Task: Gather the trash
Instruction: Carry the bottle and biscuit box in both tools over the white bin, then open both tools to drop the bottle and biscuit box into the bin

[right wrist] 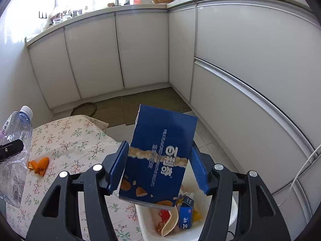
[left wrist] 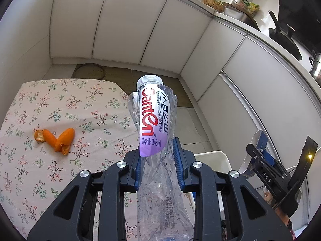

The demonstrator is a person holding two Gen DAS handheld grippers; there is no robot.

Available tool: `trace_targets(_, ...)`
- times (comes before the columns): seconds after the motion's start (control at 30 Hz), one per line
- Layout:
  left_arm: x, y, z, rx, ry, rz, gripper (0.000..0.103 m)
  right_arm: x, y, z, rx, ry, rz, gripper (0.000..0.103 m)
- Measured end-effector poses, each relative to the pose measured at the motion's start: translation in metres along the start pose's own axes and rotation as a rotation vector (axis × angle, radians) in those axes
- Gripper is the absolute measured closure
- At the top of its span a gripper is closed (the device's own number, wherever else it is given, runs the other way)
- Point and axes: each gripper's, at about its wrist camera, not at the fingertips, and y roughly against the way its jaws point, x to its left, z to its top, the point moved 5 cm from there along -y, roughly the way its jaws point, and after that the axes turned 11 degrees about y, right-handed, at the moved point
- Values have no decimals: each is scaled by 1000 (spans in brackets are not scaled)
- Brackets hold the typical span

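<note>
My left gripper [left wrist: 158, 158] is shut on a crushed clear water bottle [left wrist: 154, 120] with a purple and white label, held upright above the table's right edge; the bottle also shows in the right wrist view [right wrist: 16, 140]. My right gripper [right wrist: 158, 166] is shut on a flattened blue biscuit box [right wrist: 160, 158], held over the white trash bin [right wrist: 144, 223]. The right gripper also shows in the left wrist view [left wrist: 266, 160], at the right, over the bin [left wrist: 212, 156]. Orange peel [left wrist: 56, 138] lies on the floral tablecloth [left wrist: 60, 104]; it also shows in the right wrist view [right wrist: 39, 165].
The bin holds a small blue carton [right wrist: 185, 214], red scraps and paper. White kitchen cabinets [right wrist: 120, 56] wrap around the back and right. A brown floor mat [right wrist: 152, 102] and a round tray [left wrist: 89, 72] lie on the floor beyond the table.
</note>
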Motion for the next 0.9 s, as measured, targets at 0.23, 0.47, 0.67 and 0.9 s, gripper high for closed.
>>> trace_targets(0.23,-36,-19,-19,34,-58,-46,77,-53,17,-11,-28,-97,-70,23)
trace_targets(0.47,-75,-42,-39,79,-94,-109,77,-103,31,-23,-38,-153,-154,13)
trace_targets(0.67,-108,-66,-59,123,-133,-169,77,-135,33,-36,-9,-171,-206,11)
trace_targets(0.9,-143,-93,-80,167,-182,-214,77,-155,26,-51,48,-174,-234,11)
